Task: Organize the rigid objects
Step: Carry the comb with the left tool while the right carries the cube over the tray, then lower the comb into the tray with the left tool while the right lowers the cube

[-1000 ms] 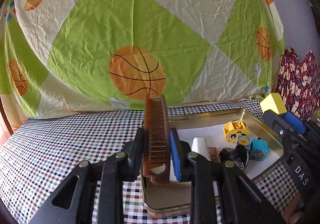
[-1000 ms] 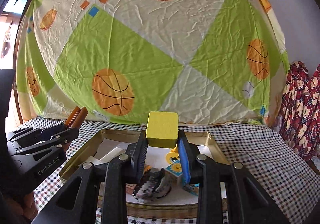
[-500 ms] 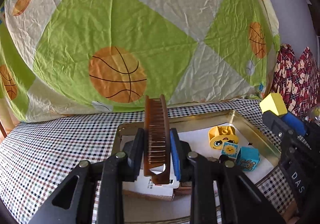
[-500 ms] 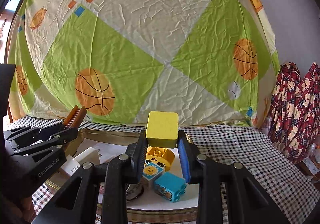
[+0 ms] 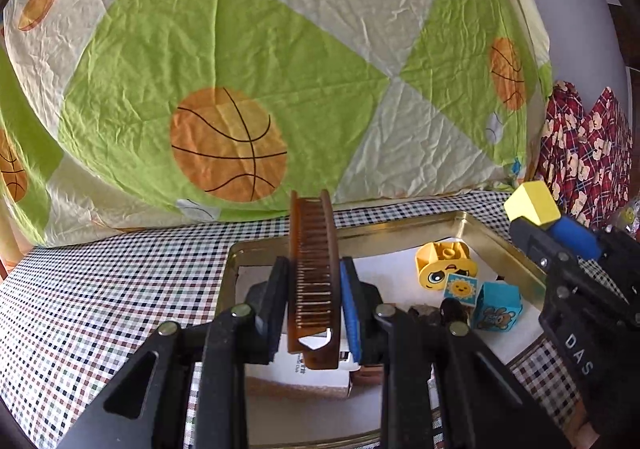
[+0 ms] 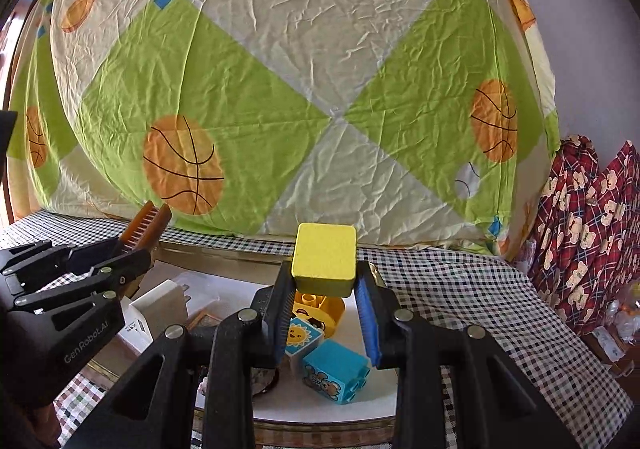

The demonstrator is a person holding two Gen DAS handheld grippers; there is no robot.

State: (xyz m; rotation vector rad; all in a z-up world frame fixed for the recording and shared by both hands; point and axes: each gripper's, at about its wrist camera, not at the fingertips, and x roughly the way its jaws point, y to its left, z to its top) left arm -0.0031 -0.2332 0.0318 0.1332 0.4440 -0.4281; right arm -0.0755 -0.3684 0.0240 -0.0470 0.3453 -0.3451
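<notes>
Since a second ago the left gripper (image 5: 314, 289) has shifted so the tray (image 5: 400, 235) sits more centred beneath it. Both hands hover over the tray, carrying items to drop in. Left fingers are clamped on a brown comb (image 5: 314, 269), standing on edge; the right gripper (image 6: 324, 305) is clamped on a yellow block (image 6: 324, 259) above the toy bricks (image 6: 336, 369). Next comes lowering, then letting go

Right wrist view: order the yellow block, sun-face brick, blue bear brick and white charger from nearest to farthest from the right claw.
1. yellow block, clamped in the right claw.
2. sun-face brick, just below.
3. blue bear brick, below, nearer the camera; close to the sun-face brick.
4. white charger, far left.
</notes>
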